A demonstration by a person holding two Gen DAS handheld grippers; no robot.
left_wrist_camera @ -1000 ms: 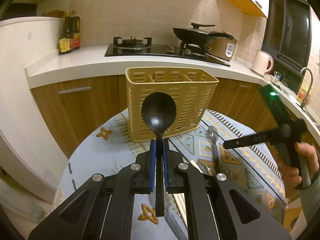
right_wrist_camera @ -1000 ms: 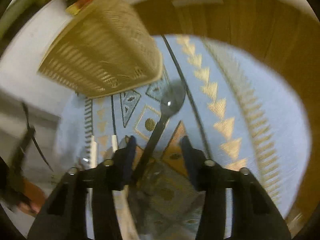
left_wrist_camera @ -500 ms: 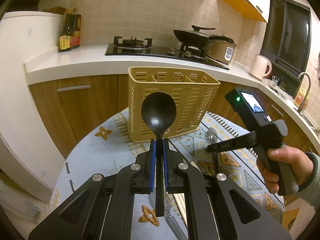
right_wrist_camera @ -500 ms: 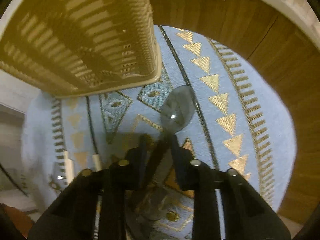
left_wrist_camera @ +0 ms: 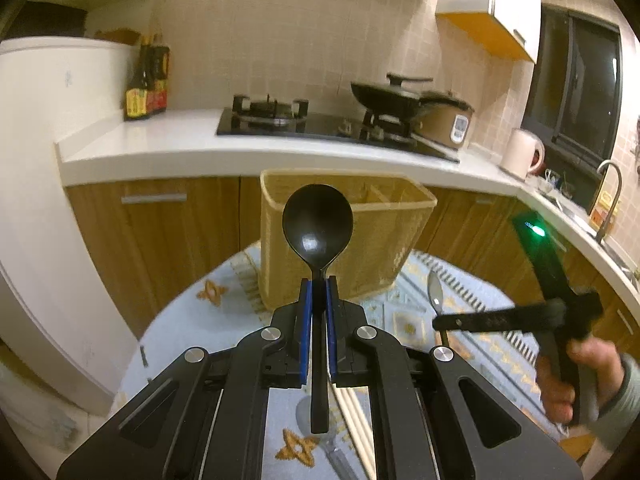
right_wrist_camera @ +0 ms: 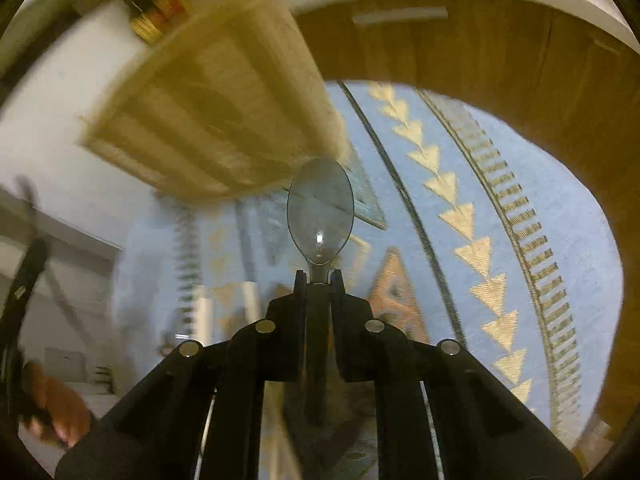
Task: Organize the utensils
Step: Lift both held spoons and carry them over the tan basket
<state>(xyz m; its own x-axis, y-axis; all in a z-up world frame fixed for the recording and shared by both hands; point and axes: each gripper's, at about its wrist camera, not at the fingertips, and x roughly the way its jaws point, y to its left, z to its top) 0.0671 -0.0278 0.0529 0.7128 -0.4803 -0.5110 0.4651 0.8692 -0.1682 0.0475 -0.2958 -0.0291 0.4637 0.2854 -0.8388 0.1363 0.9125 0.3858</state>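
My left gripper [left_wrist_camera: 318, 286] is shut on a black plastic spoon [left_wrist_camera: 317, 224], bowl up, held in front of the yellow slotted utensil basket [left_wrist_camera: 376, 240] on the round table. My right gripper [right_wrist_camera: 319, 278] is shut on a metal spoon [right_wrist_camera: 320, 216] and holds it lifted above the blue patterned cloth [right_wrist_camera: 520, 208], near the basket's corner [right_wrist_camera: 224, 120]. In the left wrist view the right gripper [left_wrist_camera: 440, 322] is seen at the right with the metal spoon [left_wrist_camera: 435, 292] sticking out of it.
Chopsticks [left_wrist_camera: 356, 420] and another metal utensil [left_wrist_camera: 340, 460] lie on the cloth under my left gripper. Behind the table runs a counter [left_wrist_camera: 168, 140] with a stove [left_wrist_camera: 280, 118], wok [left_wrist_camera: 384, 98], sauce bottles [left_wrist_camera: 146, 84] and wooden cabinets [left_wrist_camera: 160, 232].
My right gripper closed on the metal spoon and lifted it off the cloth. My left gripper kept the black spoon and rose slightly.
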